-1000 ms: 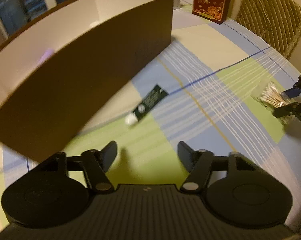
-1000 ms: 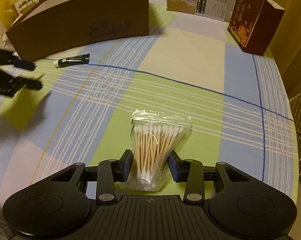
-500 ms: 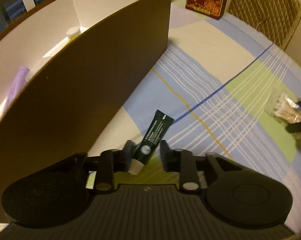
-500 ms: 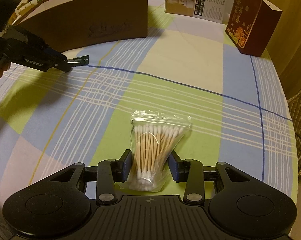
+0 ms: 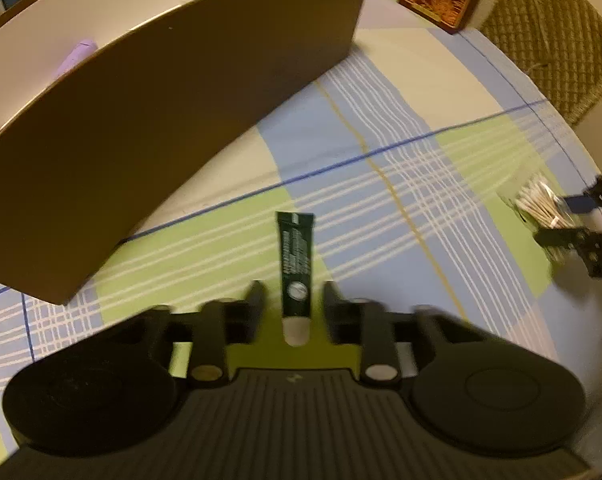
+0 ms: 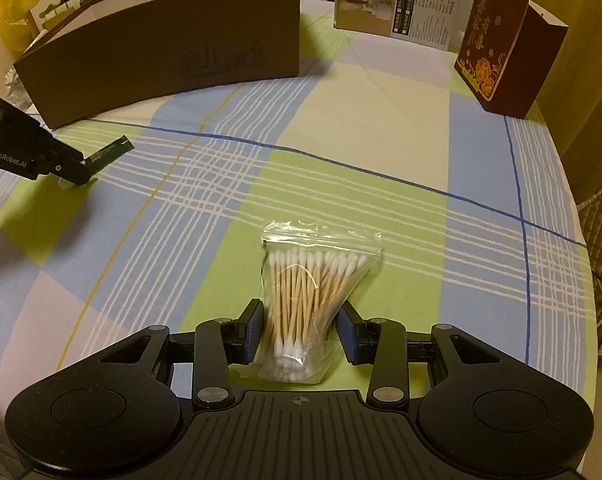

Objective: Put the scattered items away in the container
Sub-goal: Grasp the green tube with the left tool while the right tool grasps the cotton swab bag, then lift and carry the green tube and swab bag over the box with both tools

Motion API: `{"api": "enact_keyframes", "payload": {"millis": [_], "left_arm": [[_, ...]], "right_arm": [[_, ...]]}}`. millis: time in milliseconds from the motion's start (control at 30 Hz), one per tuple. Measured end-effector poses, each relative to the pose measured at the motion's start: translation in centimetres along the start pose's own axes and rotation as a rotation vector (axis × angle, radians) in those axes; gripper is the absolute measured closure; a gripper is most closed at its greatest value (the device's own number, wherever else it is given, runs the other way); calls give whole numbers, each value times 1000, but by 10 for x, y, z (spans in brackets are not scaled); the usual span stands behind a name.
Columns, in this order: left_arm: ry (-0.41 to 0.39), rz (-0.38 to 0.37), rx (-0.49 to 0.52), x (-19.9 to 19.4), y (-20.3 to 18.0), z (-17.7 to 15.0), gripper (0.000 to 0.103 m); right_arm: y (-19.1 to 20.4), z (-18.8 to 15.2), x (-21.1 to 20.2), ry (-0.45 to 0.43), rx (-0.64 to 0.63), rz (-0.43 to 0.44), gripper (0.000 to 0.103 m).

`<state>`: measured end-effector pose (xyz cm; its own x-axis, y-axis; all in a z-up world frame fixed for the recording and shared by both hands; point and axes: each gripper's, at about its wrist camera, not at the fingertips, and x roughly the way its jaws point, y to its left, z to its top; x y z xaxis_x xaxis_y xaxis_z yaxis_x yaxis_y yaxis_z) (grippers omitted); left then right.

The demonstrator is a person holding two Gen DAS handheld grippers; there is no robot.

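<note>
A dark green tube (image 5: 295, 258) with a white cap lies lengthwise between my left gripper's (image 5: 293, 306) fingers, which are blurred and close in on its cap end. In the right wrist view the tube (image 6: 109, 151) sticks out of that gripper, just above the tablecloth. My right gripper (image 6: 299, 330) is shut on a clear bag of cotton swabs (image 6: 309, 280), squeezing its lower half while it rests on the cloth. The brown box (image 6: 161, 52) with a white inside stands at the back left, beyond both grippers. A purple item (image 5: 77, 54) lies inside it.
The table has a checked blue, green and cream cloth (image 6: 341, 140). A dark red box (image 6: 501, 40) and a printed carton (image 6: 397, 0) stand at the back right. A quilted chair (image 5: 549, 36) is past the table edge. A yellow bag (image 6: 15, 20) sits at the far left.
My left gripper came down over the tube and narrowed around it. The tube has shifted away from the box toward the near left. The right gripper and swab bag have not moved.
</note>
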<state>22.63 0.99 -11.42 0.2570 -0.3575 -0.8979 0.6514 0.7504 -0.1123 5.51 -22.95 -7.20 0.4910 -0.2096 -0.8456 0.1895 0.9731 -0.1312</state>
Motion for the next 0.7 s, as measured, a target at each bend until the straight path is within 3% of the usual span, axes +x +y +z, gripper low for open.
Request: {"api": "enact_keyframes", "payload": {"millis": [100,233,333,433,700], "left_arm": [[-2,16,-32,5,2,9,60],[-11,41,-13,9,-2,10,61],[-21,58,22,7,-8,4,66],[-27,49,31,3,-11,-2,88],[-6,46,-8,-8,-21,-22,90]], "right_arm": [[0,0,0,-3,3,-4,61],[0,0,0,-8,8,-8,61],[1,0,0,-10,10,-12,61],[2,0,0,-12,6,-13,61],[4,2,1,-12,-8,-12,61]]}}
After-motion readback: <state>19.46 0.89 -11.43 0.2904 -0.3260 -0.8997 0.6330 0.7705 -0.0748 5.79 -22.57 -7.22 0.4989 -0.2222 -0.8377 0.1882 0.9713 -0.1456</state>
